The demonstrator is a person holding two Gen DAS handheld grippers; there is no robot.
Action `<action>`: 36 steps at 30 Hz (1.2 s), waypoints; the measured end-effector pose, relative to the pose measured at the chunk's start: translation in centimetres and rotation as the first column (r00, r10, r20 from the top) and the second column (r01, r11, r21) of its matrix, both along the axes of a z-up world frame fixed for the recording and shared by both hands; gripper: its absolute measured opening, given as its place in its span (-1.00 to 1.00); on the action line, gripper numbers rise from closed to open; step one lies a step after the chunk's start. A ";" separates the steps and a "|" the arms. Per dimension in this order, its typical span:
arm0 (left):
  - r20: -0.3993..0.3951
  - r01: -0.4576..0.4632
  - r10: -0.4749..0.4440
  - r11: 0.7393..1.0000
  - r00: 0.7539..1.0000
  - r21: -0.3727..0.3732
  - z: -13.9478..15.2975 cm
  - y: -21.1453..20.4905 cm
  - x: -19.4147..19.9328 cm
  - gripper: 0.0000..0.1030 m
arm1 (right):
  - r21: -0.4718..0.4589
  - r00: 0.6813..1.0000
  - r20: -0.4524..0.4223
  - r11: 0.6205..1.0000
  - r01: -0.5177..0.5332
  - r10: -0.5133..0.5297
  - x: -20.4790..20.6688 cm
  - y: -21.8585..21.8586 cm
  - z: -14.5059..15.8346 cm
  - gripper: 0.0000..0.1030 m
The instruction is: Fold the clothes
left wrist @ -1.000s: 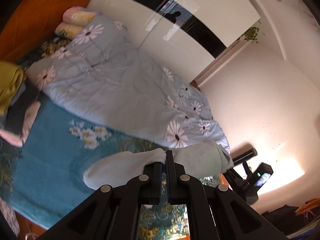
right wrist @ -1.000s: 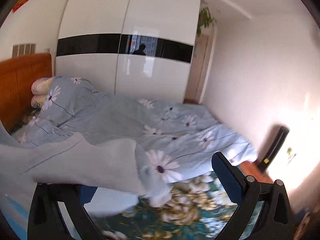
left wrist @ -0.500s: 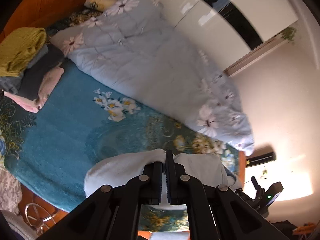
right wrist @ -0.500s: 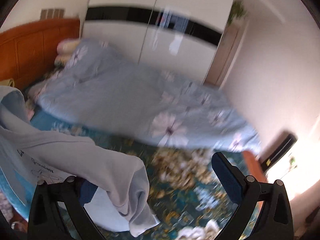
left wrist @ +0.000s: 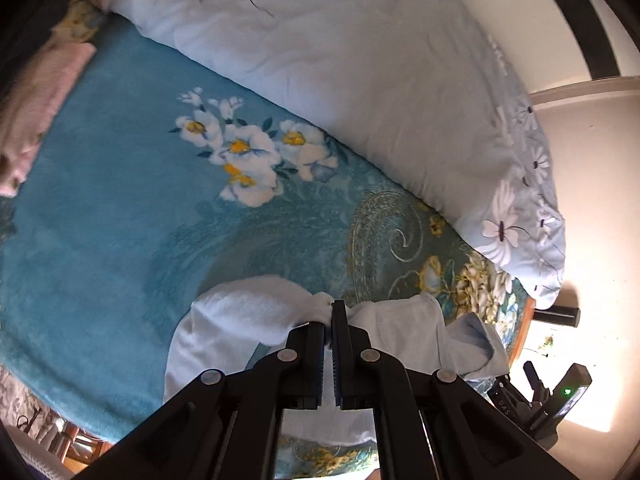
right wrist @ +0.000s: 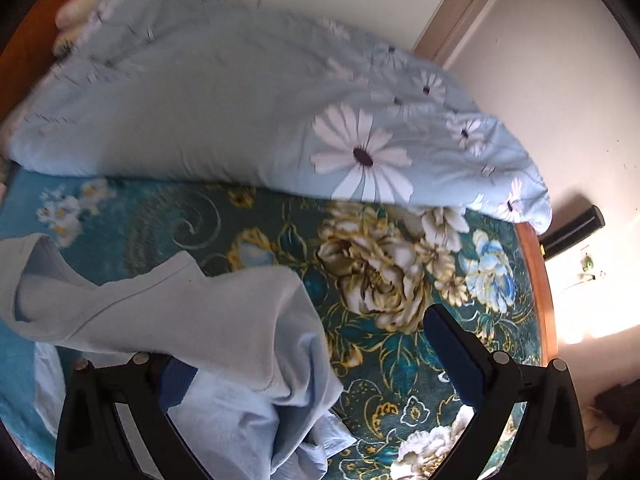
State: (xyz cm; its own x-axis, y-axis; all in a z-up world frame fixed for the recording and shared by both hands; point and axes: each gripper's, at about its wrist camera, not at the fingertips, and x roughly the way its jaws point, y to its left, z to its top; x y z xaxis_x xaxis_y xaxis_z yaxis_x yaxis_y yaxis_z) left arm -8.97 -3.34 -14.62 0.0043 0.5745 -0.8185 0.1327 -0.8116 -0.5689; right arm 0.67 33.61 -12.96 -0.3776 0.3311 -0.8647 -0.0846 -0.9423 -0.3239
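- The left gripper has its 2 fingers pressed together on a bunched edge of the pale blue shirt, which is lifted just above the teal floral blanket on the bed.
- The right gripper stands wide open. Its right finger is bare over the blanket, while a fold of the shirt drapes over its left finger, so it grips nothing.
- The step in hand looks like getting the shirt spread flat before any fold. To do it well, the left gripper should hold its pinch, and the right one should close on a clear single edge, such as the seam line or hem, not on the bunched heap.
- Both should then pull gently apart so the cloth goes taut before it is lowered onto the open teal area, away from the daisy quilt.
- A grab through 2 layers is the risk, since the cloth is crumpled by the right gripper.
- The left view alone shows the pinch itself, a pink garment at the far left of the bed, and a device with a green light down beside the bed.
- The right view alone shows the shirt's seam and its tangled lower part, plus the dark flowered end of the blanket.
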 end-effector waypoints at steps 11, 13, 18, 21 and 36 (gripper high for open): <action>0.061 0.111 -0.108 0.992 0.992 -0.052 -6.7 6.0 -9.0 -0.92 | 0.023 0.983 0.178 0.999 0.031 -0.034 -8.9 2.5 -5.4 0.99; 0.082 0.134 -0.129 0.989 0.988 -0.065 -7.8 6.8 -9.7 -0.92 | 0.030 0.974 0.221 0.999 0.041 -0.046 -9.9 2.5 -6.8 0.99; 0.129 0.183 -0.176 0.982 0.976 -0.051 -9.5 7.5 -10.0 -0.90 | 0.004 0.962 0.269 0.999 0.051 -0.050 -11.1 2.0 -8.5 0.99; 0.132 0.181 -0.176 0.983 0.975 -0.025 -9.0 6.8 -9.2 -0.68 | -0.001 0.964 0.264 0.999 0.047 -0.045 -11.3 1.6 -8.2 0.99; 0.005 0.454 -0.474 0.841 0.881 -0.294 -11.0 1.9 8.5 0.16 | -0.214 0.962 0.263 0.968 0.128 -0.069 -1.2 -1.9 -5.5 0.99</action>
